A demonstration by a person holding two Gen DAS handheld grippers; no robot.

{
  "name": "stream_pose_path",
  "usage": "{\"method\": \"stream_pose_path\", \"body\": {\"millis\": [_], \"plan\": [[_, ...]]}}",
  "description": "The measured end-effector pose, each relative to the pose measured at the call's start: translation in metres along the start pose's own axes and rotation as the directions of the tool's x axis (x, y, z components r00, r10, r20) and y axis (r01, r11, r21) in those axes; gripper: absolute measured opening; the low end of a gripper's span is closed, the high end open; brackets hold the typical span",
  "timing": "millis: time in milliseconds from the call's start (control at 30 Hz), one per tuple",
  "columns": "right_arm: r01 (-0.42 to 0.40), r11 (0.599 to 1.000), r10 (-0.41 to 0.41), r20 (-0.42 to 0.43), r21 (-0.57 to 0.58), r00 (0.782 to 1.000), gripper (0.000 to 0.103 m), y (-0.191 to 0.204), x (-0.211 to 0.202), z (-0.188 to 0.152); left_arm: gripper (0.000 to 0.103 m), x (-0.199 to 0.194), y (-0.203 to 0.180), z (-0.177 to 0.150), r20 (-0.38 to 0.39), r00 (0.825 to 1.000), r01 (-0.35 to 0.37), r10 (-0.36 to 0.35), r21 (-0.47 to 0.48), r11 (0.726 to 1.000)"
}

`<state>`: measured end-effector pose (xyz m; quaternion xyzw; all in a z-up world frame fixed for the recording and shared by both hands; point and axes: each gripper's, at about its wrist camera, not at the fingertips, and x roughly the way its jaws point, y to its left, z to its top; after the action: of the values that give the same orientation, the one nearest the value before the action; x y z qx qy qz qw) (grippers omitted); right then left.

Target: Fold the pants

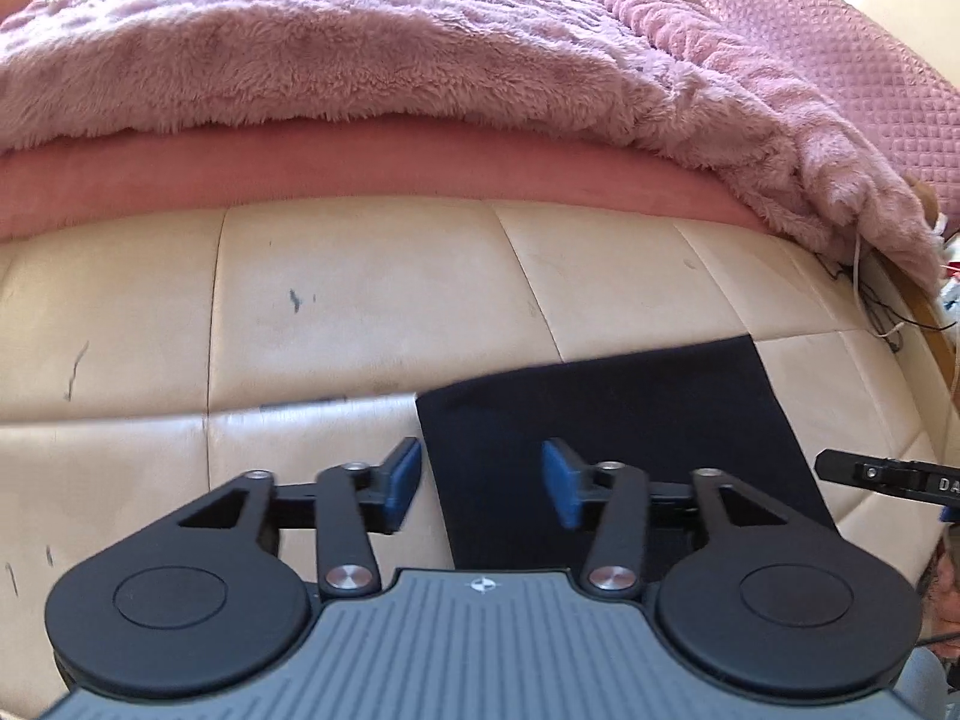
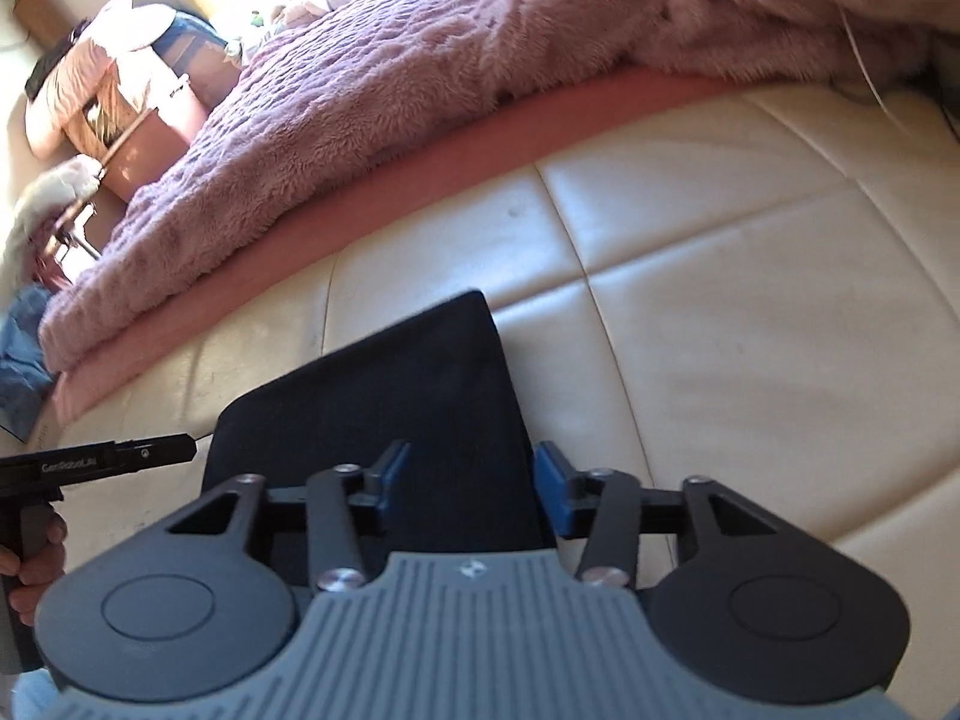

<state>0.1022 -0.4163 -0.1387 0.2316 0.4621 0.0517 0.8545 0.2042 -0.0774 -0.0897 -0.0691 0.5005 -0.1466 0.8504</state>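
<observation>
The work surface is a cream padded bench [image 1: 372,300] with stitched panel seams and several dark scuff marks, occupying the middle band of both views. Behind it, across the upper part of each frame, runs a pink mattress edge [image 1: 360,162] covered by a fluffy mauve blanket [image 1: 336,42]; a quilted pink cover [image 1: 840,60] shows at the upper right of the left wrist view. In the right wrist view, upper left, clothing is heaped over a chair [image 2: 120,90] in strong light, with a blue garment [image 2: 21,354] at the left edge. The pants [image 1: 600,420], dark navy and folded into a flat rectangle, lie on the bench in the lower centre of both views, with straight edges and one rounded corner at lower left in the right wrist view. The left gripper [image 1: 483,486] hangs above the pants' left edge, its blue pads [image 1: 561,483] standing apart with nothing pinched between them; one pad is over the cream surface, the other over the fabric. The right gripper [image 2: 471,483] likewise stands with its pads [image 2: 549,483] parted over the pants' right edge, gripping nothing. Each gripper appears at the far margin of the other's view; a hand [image 2: 36,564] grips the left handle at the lower left of the right wrist view.
</observation>
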Motion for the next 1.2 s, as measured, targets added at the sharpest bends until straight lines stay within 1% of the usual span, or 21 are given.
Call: {"method": "stream_pose_path", "body": {"millis": [67,133,167,233,300,400,467,567,667,700,767,800,833,867,900,933,967,1000,1067,1167,1200], "plan": [[-0.023,0.999,0.024,-0.025,0.044,0.999,0.049,-0.01,-0.001,-0.005,0.064,-0.002,0.01,-0.009,-0.007,0.999,0.037,-0.037,-0.05,0.998],[-0.041,0.996,0.045,-0.042,0.084,0.998,0.049,-0.018,0.001,-0.009,0.064,0.0,0.024,-0.018,-0.02,0.995,0.092,-0.095,-0.138,0.986],[-0.049,0.994,0.054,-0.049,0.097,0.997,0.049,-0.021,0.001,-0.011,0.064,0.002,0.031,-0.023,-0.023,0.992,0.12,-0.126,-0.185,0.975],[-0.069,0.989,0.077,-0.059,0.13,0.995,0.049,-0.027,0.004,-0.014,0.064,0.007,0.046,-0.035,-0.025,0.98,0.181,-0.196,-0.286,0.941],[-0.089,0.981,0.102,-0.068,0.175,0.992,0.049,-0.035,0.009,-0.017,0.064,0.014,0.056,-0.043,-0.025,0.968,0.226,-0.251,-0.356,0.907],[-0.099,0.972,0.118,-0.079,0.213,0.99,0.048,-0.043,0.019,-0.02,0.061,0.027,0.063,-0.051,-0.04,0.952,0.26,-0.303,-0.412,0.873],[-0.12,0.968,0.138,-0.073,0.219,0.988,0.048,-0.046,0.024,-0.02,0.06,0.029,0.066,-0.053,-0.016,0.946,0.288,-0.325,-0.421,0.86],[-0.153,0.958,0.176,-0.078,0.241,0.981,0.048,-0.053,0.029,-0.02,0.06,0.035,0.072,-0.055,-0.002,0.929,0.327,-0.369,-0.458,0.826],[-0.194,0.946,0.224,-0.089,0.26,0.971,0.048,-0.061,0.035,-0.018,0.055,0.043,0.072,-0.059,0.018,0.914,0.363,-0.405,-0.482,0.797],[-0.209,0.94,0.24,-0.09,0.271,0.967,0.048,-0.063,0.037,-0.018,0.053,0.046,0.07,-0.06,0.025,0.911,0.372,-0.412,-0.484,0.792],[-0.238,0.925,0.274,-0.087,0.296,0.958,0.048,-0.067,0.043,-0.017,0.048,0.049,0.069,-0.061,0.032,0.911,0.373,-0.411,-0.485,0.791],[-0.252,0.917,0.29,-0.084,0.309,0.953,0.046,-0.069,0.045,-0.016,0.043,0.05,0.07,-0.062,0.03,0.91,0.374,-0.413,-0.491,0.787],[-0.265,0.907,0.306,-0.08,0.327,0.949,0.041,-0.072,0.048,-0.016,0.036,0.053,0.073,-0.062,0.028,0.908,0.375,-0.419,-0.504,0.778],[-0.277,0.897,0.321,-0.077,0.345,0.944,0.038,-0.074,0.051,-0.017,0.034,0.056,0.077,-0.063,0.028,0.9,0.382,-0.434,-0.529,0.758],[-0.287,0.888,0.333,-0.073,0.36,0.94,0.031,-0.077,0.053,-0.017,0.031,0.057,0.082,-0.065,0.032,0.894,0.389,-0.446,-0.55,0.739],[-0.293,0.881,0.342,-0.072,0.371,0.937,0.027,-0.08,0.055,-0.017,0.028,0.058,0.085,-0.066,0.037,0.89,0.392,-0.454,-0.57,0.722],[-0.304,0.873,0.356,-0.071,0.382,0.932,0.025,-0.08,0.057,-0.017,0.026,0.059,0.085,-0.067,0.041,0.888,0.394,-0.457,-0.58,0.713],[-0.317,0.862,0.372,-0.068,0.396,0.926,0.022,-0.081,0.059,-0.018,0.022,0.058,0.084,-0.067,0.046,0.889,0.395,-0.456,-0.58,0.713],[-0.329,0.847,0.39,-0.067,0.418,0.919,0.019,-0.081,0.062,-0.017,0.02,0.055,0.081,-0.064,0.043,0.897,0.383,-0.44,-0.571,0.726],[-0.338,0.833,0.399,-0.053,0.437,0.915,0.014,-0.08,0.061,-0.016,0.019,0.048,0.075,-0.058,0.027,0.914,0.355,-0.405,-0.539,0.764],[-0.34,0.837,0.399,-0.051,0.429,0.916,0.013,-0.078,0.059,-0.016,0.019,0.045,0.074,-0.056,0.025,0.918,0.347,-0.396,-0.536,0.77]]}}
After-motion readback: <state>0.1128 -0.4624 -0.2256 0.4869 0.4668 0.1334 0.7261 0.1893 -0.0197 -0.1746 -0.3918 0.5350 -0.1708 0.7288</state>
